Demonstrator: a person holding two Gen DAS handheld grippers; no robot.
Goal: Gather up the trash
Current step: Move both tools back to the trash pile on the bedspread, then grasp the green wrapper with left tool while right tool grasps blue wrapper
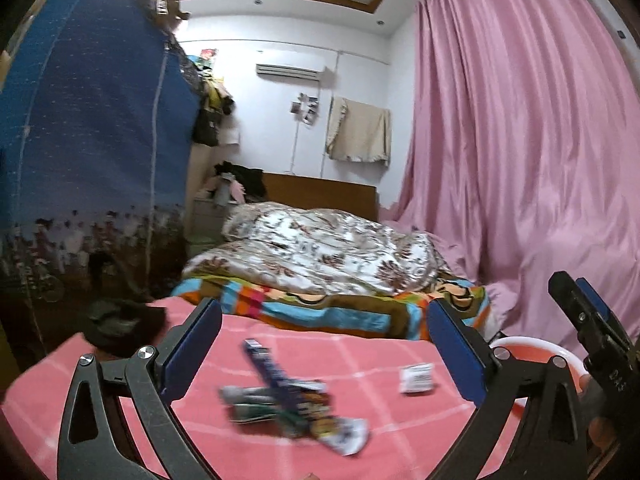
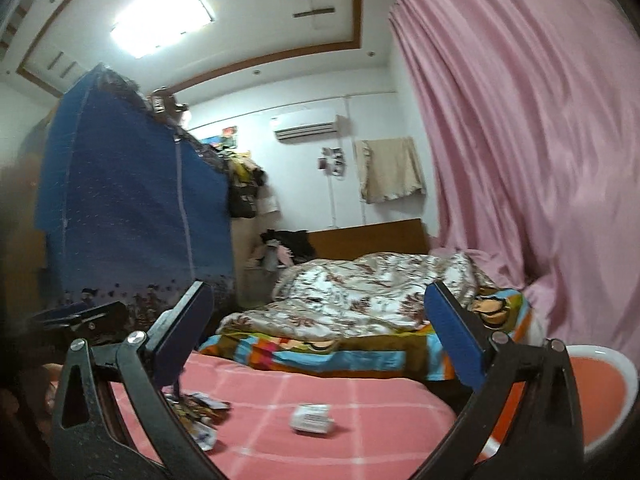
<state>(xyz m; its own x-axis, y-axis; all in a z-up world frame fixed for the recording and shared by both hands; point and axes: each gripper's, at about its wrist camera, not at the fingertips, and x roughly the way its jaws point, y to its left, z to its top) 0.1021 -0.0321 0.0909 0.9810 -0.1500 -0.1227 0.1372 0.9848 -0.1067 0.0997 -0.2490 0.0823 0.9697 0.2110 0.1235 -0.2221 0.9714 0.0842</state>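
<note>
On the pink checked bedsheet [image 1: 360, 368] lies a pile of crumpled snack wrappers [image 1: 292, 404], blurred, with a dark blue strip across it. A small white crumpled packet [image 1: 417, 378] lies to its right. My left gripper [image 1: 320, 352] is open and empty, hovering above the wrappers. In the right wrist view, my right gripper [image 2: 316, 336] is open and empty above the sheet [image 2: 320, 400], with the white packet [image 2: 312, 419] between its fingers and the wrappers [image 2: 200, 408] by its left finger. An orange bin with a white rim [image 2: 600, 392] stands at the right; it also shows in the left wrist view [image 1: 532, 356].
A floral quilt [image 1: 320, 256] on a striped colourful blanket [image 1: 320, 308] fills the far half of the bed. A pink curtain [image 1: 520, 140] hangs on the right, a blue fabric wardrobe [image 1: 92, 140] on the left. A dark cloth [image 1: 120, 320] lies at the bed's left edge.
</note>
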